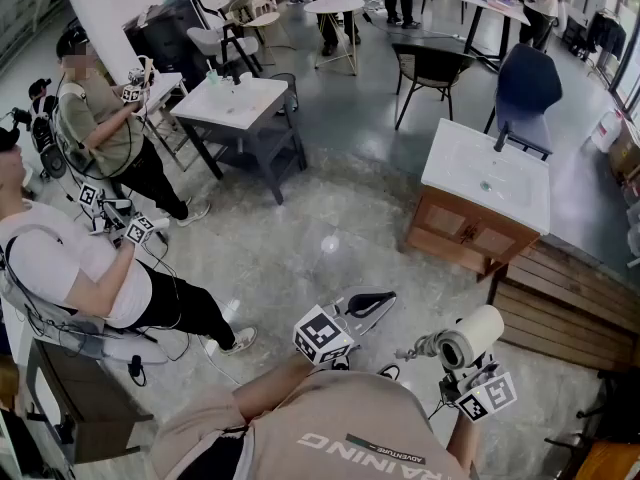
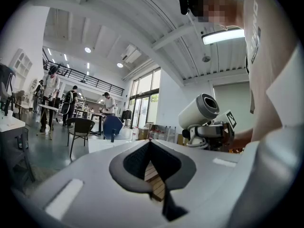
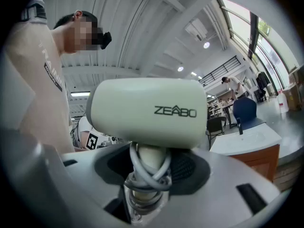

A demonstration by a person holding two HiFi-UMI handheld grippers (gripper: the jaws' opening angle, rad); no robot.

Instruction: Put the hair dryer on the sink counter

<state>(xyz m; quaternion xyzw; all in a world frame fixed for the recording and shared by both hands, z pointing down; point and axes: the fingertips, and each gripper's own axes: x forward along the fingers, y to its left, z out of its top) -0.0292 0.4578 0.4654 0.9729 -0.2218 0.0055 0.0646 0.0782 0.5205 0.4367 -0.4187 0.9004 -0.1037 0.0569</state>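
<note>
Right gripper [image 1: 455, 360] clamps the hair dryer [image 1: 472, 335] by its cord-wrapped handle [image 3: 145, 163], barrel up for carrying, well short of the sink counter [image 1: 450, 163]. Left gripper [image 1: 362, 306] closed, empty, idle, equally far off.

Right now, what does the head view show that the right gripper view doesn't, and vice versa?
Only the head view: two people at left and a second white-topped sink table. Only the right gripper view: the ZEABO lettering and the cord wound round the handle. Both: the hair dryer clamped in the right gripper, and the wood-fronted sink counter.
</note>
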